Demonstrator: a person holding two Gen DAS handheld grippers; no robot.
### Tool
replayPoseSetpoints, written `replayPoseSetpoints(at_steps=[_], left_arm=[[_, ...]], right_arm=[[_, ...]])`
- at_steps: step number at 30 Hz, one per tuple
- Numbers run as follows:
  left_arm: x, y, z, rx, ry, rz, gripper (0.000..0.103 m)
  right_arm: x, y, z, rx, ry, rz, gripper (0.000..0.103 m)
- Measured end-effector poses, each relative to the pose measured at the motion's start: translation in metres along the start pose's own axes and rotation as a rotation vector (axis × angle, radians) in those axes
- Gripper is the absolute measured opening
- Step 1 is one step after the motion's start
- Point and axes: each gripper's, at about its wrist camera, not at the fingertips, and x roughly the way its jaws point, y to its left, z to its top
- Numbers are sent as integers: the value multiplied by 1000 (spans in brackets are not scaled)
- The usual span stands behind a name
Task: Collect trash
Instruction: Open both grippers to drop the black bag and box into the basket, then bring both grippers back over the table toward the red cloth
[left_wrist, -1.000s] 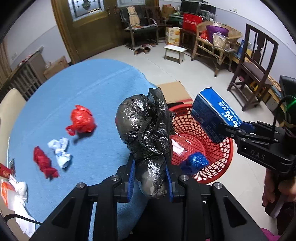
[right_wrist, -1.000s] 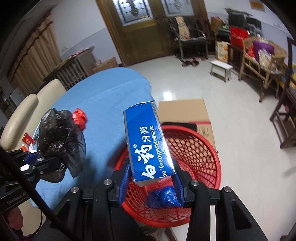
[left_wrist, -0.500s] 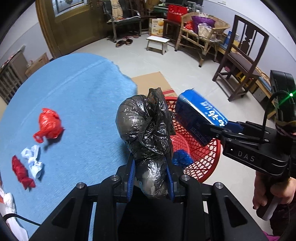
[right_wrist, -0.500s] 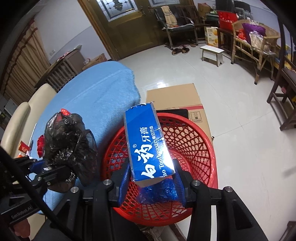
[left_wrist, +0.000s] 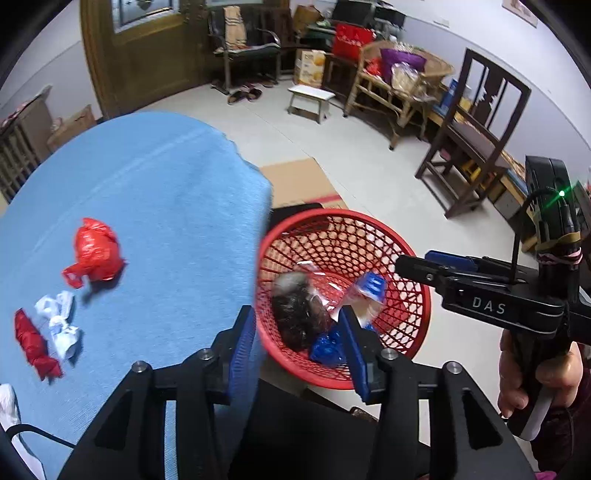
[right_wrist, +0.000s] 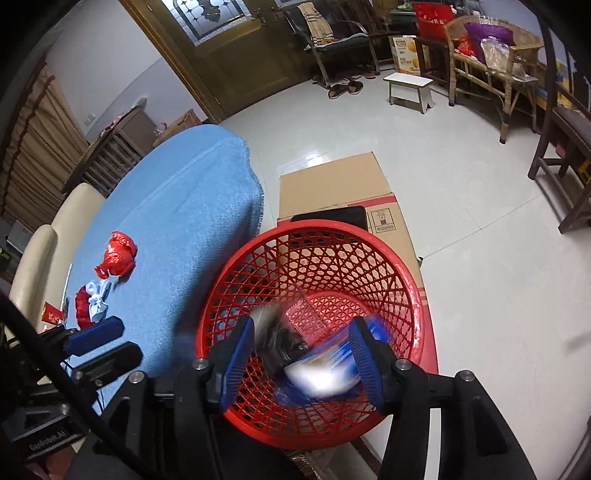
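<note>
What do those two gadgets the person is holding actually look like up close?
Each is a black angular handheld tool ending in two flat blue ribbed fingers, with silver bolts on the frame. The left gripper carries a thin black cable. The right gripper reads "DAS" in white, has a pistol-style handle, a black box with a green light and cable on top. The bare hand holding it shows a dark purplish sleeve.

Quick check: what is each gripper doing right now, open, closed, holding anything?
Left gripper: open, holding nothing; black bag lies in the red basket.
Right gripper: open, holding nothing; blue box blurred in the basket.
</note>
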Motion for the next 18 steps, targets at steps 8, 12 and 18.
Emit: replayPoseSetpoints(at_steps=[8,12,18], left_arm=[[-29,36,-29,-83,-55,86,50],[-43,53,-51,-124,-78,124,51],[-61,86,-79,-221,-102,152,51]], right_arm=[[-6,33,4,-54,-26,25,57],[-4,59,1,-96,-21,50,57],[1,113,-5,-199,-8,83,57]])
